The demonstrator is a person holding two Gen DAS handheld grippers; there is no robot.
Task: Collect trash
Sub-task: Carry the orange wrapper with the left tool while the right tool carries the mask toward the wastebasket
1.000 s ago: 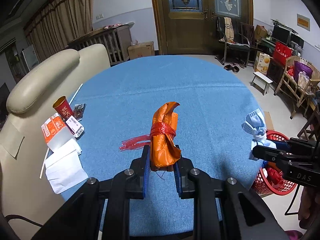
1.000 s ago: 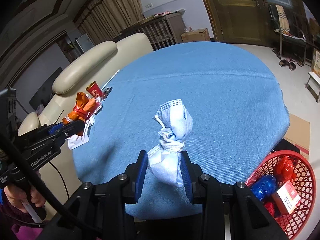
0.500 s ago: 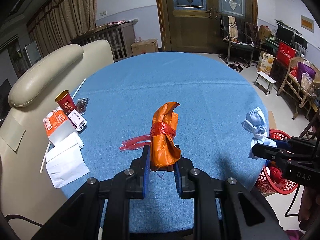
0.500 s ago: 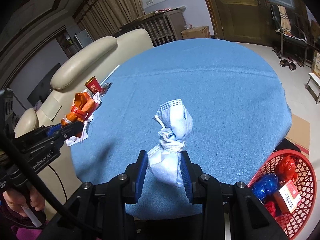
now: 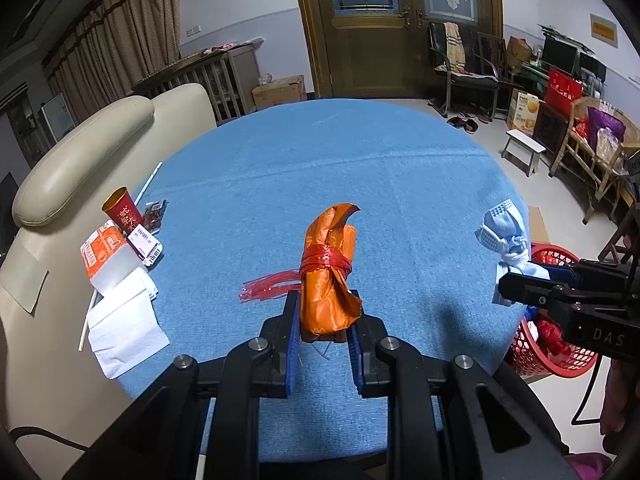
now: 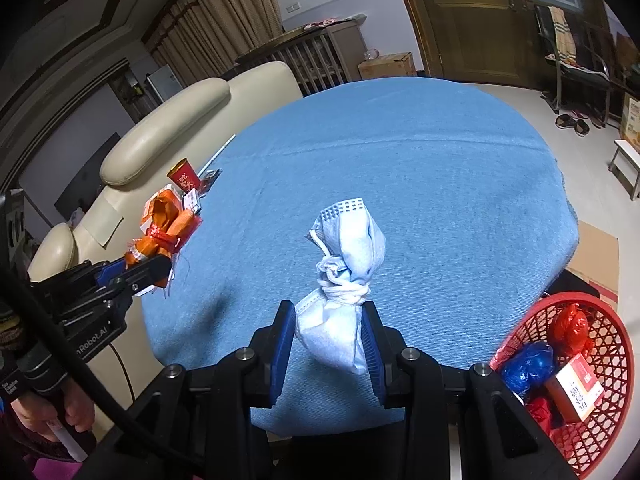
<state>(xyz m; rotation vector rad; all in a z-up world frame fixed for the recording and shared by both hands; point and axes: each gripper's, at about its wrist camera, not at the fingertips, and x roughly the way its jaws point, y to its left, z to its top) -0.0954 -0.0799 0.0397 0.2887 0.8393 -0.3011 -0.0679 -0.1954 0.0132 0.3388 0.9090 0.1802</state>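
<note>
My left gripper (image 5: 325, 312) is shut on an orange plastic bundle (image 5: 329, 272) tied with red string, held above the near edge of the blue round table (image 5: 320, 168). My right gripper (image 6: 329, 320) is shut on a knotted blue face mask (image 6: 344, 276), held above the table's near right edge. The mask also shows at the right of the left wrist view (image 5: 505, 240). The bundle shows at the left of the right wrist view (image 6: 162, 232). A red mesh basket (image 6: 608, 328) with several wrappers stands on the floor at the lower right.
A red paper cup (image 5: 121, 210), an orange and white carton (image 5: 105, 256), a white napkin (image 5: 122, 324), a straw and small wrappers lie at the table's left edge. A cream sofa (image 5: 80, 160) stands left of the table. Chairs and boxes line the far right wall.
Both grippers have drawn back and up slightly, each still holding its item. The trash on the table has not moved.
</note>
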